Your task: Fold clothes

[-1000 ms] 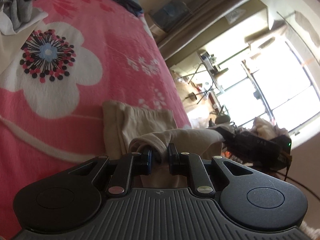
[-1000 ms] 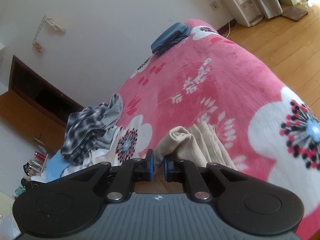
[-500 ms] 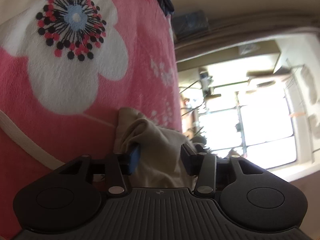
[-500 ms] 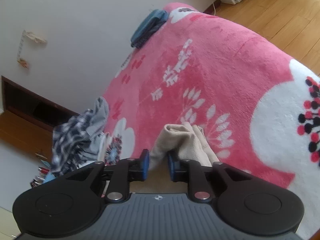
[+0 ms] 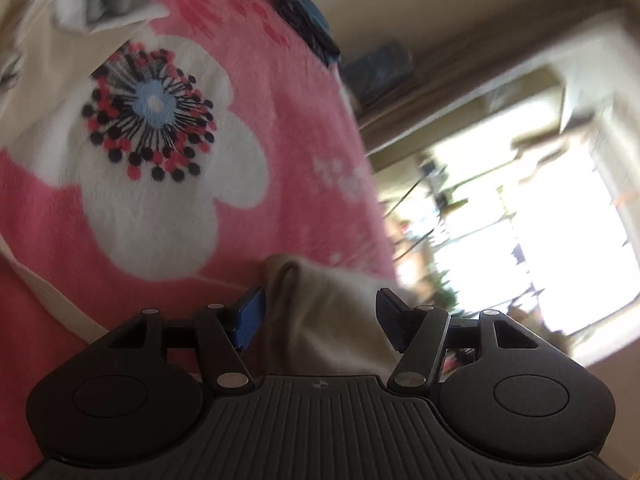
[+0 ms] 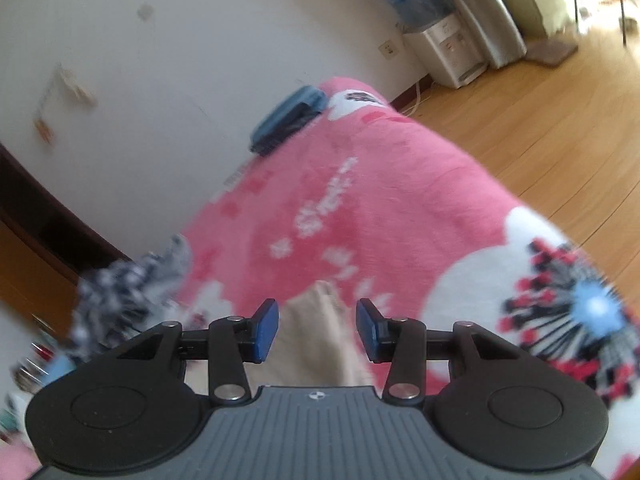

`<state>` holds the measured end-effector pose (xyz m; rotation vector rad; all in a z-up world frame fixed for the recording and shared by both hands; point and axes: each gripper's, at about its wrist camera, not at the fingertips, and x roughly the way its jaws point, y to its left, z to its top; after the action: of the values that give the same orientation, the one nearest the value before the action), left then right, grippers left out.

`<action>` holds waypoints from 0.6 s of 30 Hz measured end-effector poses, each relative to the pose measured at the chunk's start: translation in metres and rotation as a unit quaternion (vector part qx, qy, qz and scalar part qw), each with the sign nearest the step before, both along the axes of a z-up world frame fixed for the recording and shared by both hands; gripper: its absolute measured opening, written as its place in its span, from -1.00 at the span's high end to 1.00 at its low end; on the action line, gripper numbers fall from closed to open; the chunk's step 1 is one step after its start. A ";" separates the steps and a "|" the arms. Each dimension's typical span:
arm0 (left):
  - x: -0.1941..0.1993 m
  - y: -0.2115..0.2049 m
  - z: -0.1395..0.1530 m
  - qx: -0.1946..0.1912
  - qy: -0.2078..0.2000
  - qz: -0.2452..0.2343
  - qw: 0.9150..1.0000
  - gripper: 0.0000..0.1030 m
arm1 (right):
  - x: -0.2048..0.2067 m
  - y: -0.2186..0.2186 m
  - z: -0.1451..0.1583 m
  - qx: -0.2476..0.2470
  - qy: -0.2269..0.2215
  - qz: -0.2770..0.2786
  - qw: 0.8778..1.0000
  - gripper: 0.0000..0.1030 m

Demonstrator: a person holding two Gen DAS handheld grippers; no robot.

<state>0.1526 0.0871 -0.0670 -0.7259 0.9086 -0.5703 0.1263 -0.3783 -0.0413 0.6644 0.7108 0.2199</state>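
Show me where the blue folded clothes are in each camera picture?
Left wrist view: blue folded clothes lie near the top, at the pink blanket's far edge.
Right wrist view: same pile, upper middle, beside the wall.
Shared landmark: the beige garment between each gripper's opening jaws.

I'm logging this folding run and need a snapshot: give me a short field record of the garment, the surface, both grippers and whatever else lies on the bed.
garment: beige garment, lying on the bed
surface: pink floral blanket
left gripper: fingers opening, garment between them, not pinched
right gripper: fingers opening, garment between them, not pinched
other clothes: checked pile; blue folded stack at the far end
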 end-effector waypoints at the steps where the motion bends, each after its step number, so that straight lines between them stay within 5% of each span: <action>1: 0.000 -0.007 0.000 0.024 -0.008 -0.008 1.000 -0.16 | 0.004 0.002 -0.001 -0.013 0.002 0.004 1.000 0.10; 7: 0.005 -0.027 -0.002 0.055 -0.021 -0.011 0.998 0.59 | 0.047 0.022 -0.024 -0.011 0.041 0.080 0.996 0.18; 9: 0.003 -0.029 0.004 0.053 -0.036 -0.012 0.998 0.66 | 0.049 0.025 -0.027 -0.009 0.033 0.080 0.996 0.80; 14: 0.004 -0.026 0.011 0.028 -0.050 -0.012 0.998 0.69 | 0.034 0.023 -0.016 0.006 -0.027 0.078 0.997 0.91; 18: 0.023 -0.020 -0.016 -0.003 0.005 0.003 1.000 0.57 | 0.041 0.018 -0.034 -0.002 -0.008 0.052 0.999 0.90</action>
<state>0.1759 0.0671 -0.0826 -0.7375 0.9136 -0.5641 0.1677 -0.3600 -0.0750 0.6213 0.7313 0.3188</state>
